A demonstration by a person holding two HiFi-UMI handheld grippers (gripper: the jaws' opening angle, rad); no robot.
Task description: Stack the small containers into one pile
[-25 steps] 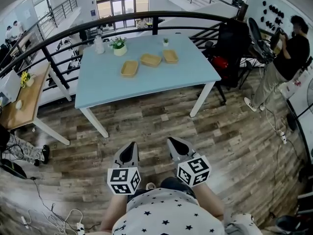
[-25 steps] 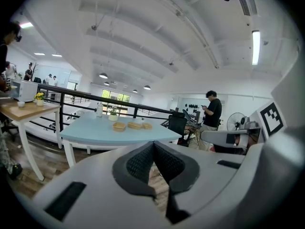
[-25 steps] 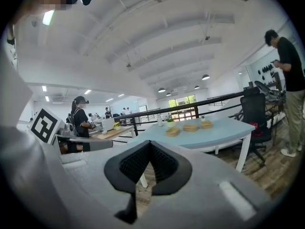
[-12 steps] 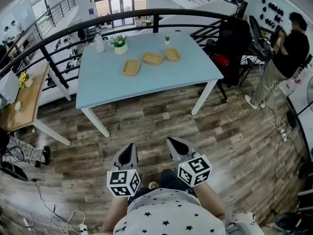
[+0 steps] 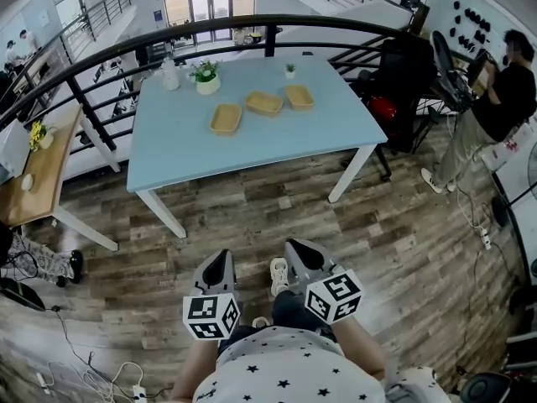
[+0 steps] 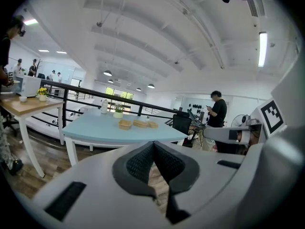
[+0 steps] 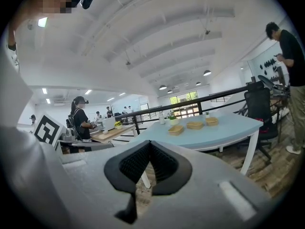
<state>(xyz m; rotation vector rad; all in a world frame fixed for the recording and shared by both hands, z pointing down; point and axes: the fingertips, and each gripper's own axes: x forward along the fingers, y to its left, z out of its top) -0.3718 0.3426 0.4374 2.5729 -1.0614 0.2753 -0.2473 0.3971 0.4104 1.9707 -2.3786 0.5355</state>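
Left gripper (image 5: 220, 265) and right gripper (image 5: 304, 257): jaws closed, empty, held near, above the floor (image 5: 403, 225). Three containers (image 5: 263, 103) sit side by side on the far table (image 5: 277, 145), unstacked.

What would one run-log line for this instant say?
left gripper: shut, empty | right gripper: shut, empty | small containers: three in a row on blue table, unstacked | stacking: not begun
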